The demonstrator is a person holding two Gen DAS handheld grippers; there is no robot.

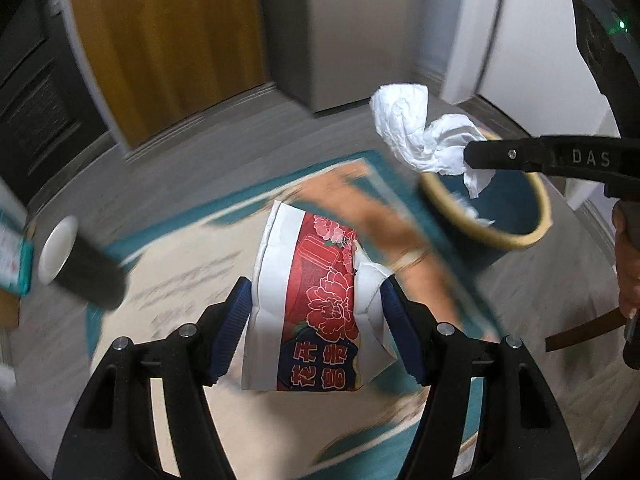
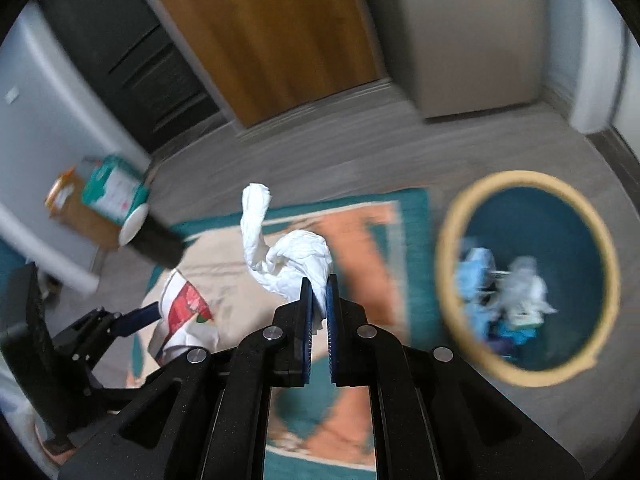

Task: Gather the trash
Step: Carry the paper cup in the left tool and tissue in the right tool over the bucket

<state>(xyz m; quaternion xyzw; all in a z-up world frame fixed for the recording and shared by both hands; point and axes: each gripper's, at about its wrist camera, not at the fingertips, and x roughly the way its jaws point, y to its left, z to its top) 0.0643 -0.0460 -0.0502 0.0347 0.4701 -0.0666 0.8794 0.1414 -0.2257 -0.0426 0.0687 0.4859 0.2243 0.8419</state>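
Note:
My left gripper [image 1: 316,316] is shut on a crumpled white paper bag [image 1: 316,300] with a red flower print, its blue pads pressing both sides. The bag hangs above a teal, beige and orange rug [image 1: 188,288]. My right gripper [image 2: 319,296] is shut on a wad of white tissue [image 2: 288,252], which sticks up past its fingertips. In the left wrist view that tissue [image 1: 408,128] hangs over the near rim of a round teal bin [image 1: 546,208]. In the right wrist view the bin [image 2: 444,248] stands to the right, with blue and white scraps inside.
A black cylinder with a white end [image 2: 156,240] stands at the rug's left edge. Behind it are a teal packet [image 2: 112,188] and a cardboard box [image 2: 68,200]. A wooden door [image 2: 264,32] and grey floor lie beyond. A hand [image 1: 628,264] shows at the right edge.

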